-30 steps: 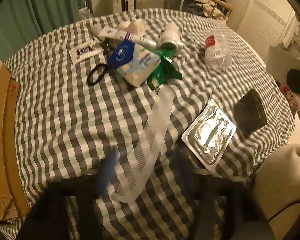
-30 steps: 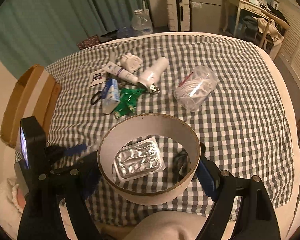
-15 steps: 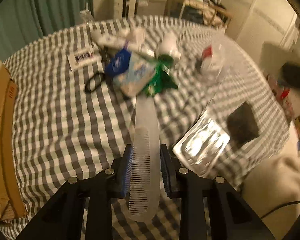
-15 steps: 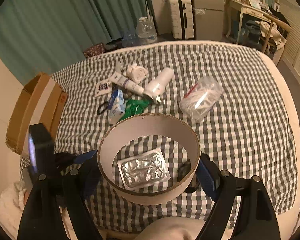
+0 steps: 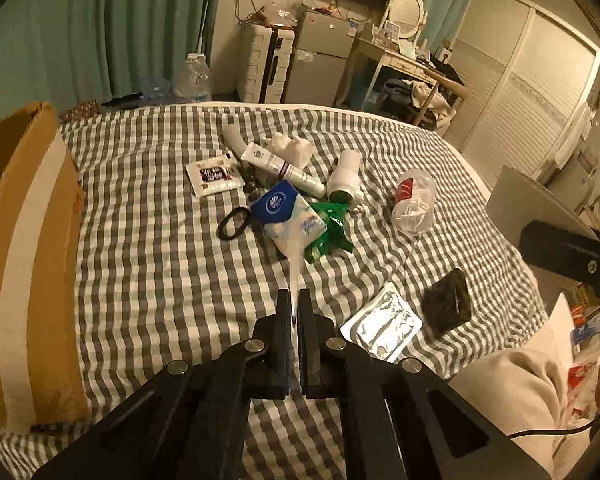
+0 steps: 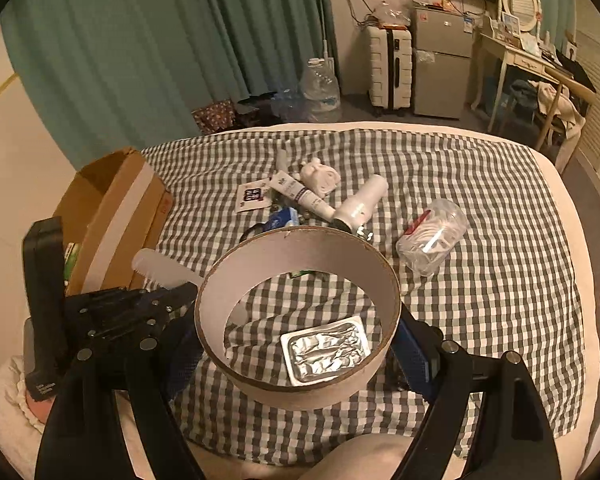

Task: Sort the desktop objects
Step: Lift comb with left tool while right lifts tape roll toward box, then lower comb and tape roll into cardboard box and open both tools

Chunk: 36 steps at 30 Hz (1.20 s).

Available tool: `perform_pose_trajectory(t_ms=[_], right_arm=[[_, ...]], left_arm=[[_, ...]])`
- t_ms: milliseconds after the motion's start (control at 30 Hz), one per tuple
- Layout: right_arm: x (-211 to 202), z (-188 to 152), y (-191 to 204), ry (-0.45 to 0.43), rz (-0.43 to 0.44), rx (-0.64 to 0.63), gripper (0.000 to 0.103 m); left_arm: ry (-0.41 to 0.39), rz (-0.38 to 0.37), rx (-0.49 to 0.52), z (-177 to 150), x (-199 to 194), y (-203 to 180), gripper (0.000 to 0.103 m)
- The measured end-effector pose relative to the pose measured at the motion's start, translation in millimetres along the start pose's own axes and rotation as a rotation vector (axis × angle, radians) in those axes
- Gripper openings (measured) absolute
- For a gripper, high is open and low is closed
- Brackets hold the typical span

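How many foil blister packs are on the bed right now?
1. The foil blister pack lies flat on the checked bedspread near its front edge, beside the dark phone. Another could be hidden under the central pile of items.

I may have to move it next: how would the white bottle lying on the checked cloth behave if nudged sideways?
The white bottle lies on its side and looks cylindrical, so it would probably roll rather than slide. The checked cloth looks soft and wrinkled, which may slow it. It touches the tube near its cap end, so that might shift too.
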State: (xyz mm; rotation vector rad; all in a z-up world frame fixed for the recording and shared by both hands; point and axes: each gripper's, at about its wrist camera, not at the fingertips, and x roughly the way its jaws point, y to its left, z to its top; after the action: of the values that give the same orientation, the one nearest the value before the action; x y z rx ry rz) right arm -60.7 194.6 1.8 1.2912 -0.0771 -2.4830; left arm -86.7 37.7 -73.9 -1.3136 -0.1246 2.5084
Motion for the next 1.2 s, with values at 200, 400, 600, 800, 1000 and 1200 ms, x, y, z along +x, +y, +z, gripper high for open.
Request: perform_pose_trajectory(t_ms=[200,400,600,800,1000,1200], right_arm=[[-2,-1,3,0.007,-0.002,0.000,0.083],[8,-4,-3,0.026,0.003,0.010,0.083],[17,-3,-11,0.046,-0.003,0.022,0.083],[12,4,5,0.027,-0.003,0.002,0.083],[-2,32,70,-0.023,0.073,-0.108,0.083],[0,70,161,-0.058,0.226,-0.208,0.082]], left_arm=[[0.043,-0.014,-0.001,-14,20,-2,0.003],[0.052,-0.018,-0.062,-21,46,7,0.003],[-0.017,-0.042,-0.103,-9,29,11,0.002],[-0.170,-0.044,-0.100,24,-37,19,0.002],[-0.279,-0.004,-0.091,61,-112,52,0.002],[-0.305,0.182,-0.114,79,-163,124,0.003]])
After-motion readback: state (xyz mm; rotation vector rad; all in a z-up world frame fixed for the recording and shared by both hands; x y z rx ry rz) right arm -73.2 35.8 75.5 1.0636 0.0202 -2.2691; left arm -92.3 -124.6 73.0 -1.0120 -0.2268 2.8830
